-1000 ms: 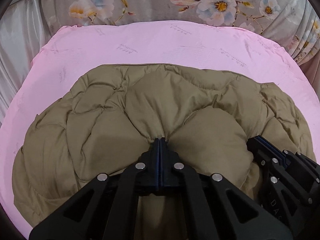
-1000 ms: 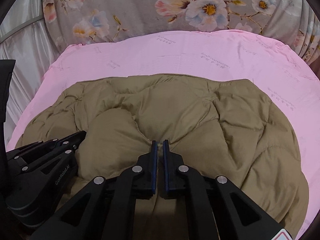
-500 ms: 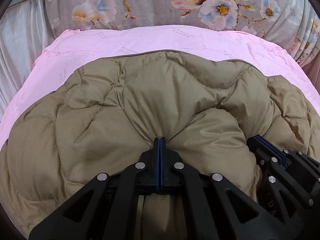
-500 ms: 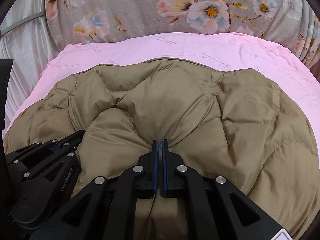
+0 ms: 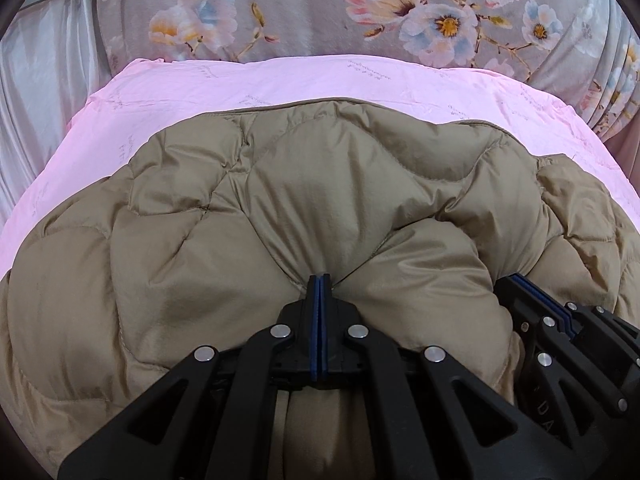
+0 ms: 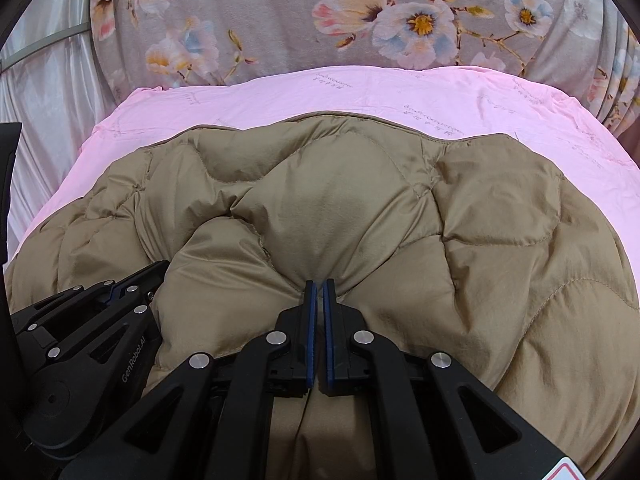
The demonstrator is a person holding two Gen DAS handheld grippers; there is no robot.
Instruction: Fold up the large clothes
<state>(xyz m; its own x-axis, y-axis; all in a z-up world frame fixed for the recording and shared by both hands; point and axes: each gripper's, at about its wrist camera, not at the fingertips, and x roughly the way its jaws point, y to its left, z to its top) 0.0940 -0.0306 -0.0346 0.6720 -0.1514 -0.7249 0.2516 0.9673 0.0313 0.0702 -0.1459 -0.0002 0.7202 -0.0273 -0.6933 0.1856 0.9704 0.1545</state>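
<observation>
A puffy olive-tan quilted jacket (image 5: 320, 200) (image 6: 360, 208) lies spread over a pink sheet (image 5: 280, 84) (image 6: 320, 92). My left gripper (image 5: 319, 280) is shut on a pinched fold of the jacket's near edge, the fabric bunching around its tips. Just to its right the right gripper (image 5: 520, 284) shows, side on. In the right wrist view my right gripper (image 6: 319, 285) pinches another fold of the same edge between its blue pads, and the left gripper (image 6: 120, 292) sits close at its left. The cloth under both grippers hangs down toward me.
A grey floral fabric (image 5: 320, 12) (image 6: 320, 16) rises behind the pink sheet. A pale satin curtain (image 5: 36, 72) hangs at the left, and pleated floral cloth (image 5: 616, 92) at the far right. Bare pink sheet shows beyond the jacket's far edge.
The jacket has been drawn up and toward the cameras over the second, filling more of both views and covering more of the pink sheet. Both grippers stay clamped on its near edge.
</observation>
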